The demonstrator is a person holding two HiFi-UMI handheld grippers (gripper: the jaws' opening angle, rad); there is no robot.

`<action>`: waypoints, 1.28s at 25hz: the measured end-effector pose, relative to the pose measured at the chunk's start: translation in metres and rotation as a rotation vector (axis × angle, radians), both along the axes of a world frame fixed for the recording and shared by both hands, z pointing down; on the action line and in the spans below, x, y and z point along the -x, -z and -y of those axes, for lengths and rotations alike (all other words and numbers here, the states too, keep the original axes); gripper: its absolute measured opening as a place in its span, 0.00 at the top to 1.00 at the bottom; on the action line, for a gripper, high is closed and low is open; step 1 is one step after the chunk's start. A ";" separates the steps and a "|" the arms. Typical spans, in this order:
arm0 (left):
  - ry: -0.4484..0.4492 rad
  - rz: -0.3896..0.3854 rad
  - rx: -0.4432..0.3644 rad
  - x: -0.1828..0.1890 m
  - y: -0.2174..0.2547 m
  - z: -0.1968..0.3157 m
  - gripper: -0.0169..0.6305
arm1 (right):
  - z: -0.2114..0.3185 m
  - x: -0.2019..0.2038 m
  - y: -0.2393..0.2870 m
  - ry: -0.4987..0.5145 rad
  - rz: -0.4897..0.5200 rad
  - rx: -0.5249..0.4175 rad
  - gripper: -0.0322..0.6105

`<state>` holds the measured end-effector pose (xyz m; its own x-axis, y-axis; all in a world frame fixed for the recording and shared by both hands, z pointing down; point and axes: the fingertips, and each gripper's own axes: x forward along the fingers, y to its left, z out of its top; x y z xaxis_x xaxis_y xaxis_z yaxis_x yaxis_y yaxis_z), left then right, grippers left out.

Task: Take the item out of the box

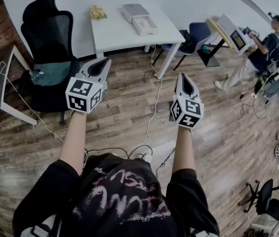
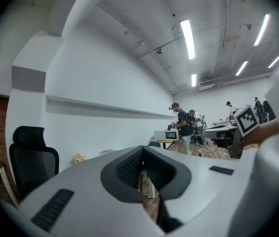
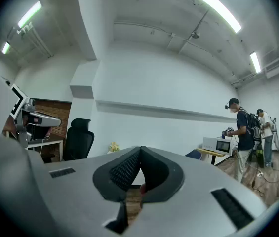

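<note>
box (image 1: 145, 26) on table (image 1: 114, 36) | chair (image 1: 48, 36) left of table | person (image 1: 266, 46) far right

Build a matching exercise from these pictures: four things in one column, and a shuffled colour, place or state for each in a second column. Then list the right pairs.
Column 1
1. office chair
2. table
3. yellow bunch
4. left gripper

Column 2
A. fingers shut, nothing held
B. black
C. at the table's far left corner
D. white, with a box on it

Pairs: 1-B, 2-D, 3-C, 4-A
</note>
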<state>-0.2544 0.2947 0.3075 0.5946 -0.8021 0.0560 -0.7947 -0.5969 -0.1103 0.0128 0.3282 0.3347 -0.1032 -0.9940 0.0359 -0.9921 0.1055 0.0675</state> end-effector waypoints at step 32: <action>-0.037 0.001 -0.001 0.015 -0.001 0.019 0.97 | 0.019 0.031 0.008 0.026 -0.033 -0.034 0.95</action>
<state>-0.2692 0.2761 0.3084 0.6241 -0.7793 0.0561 -0.7717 -0.6260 -0.1119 -0.0179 0.3095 0.3265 -0.1280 -0.9918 0.0061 -0.9863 0.1279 0.1043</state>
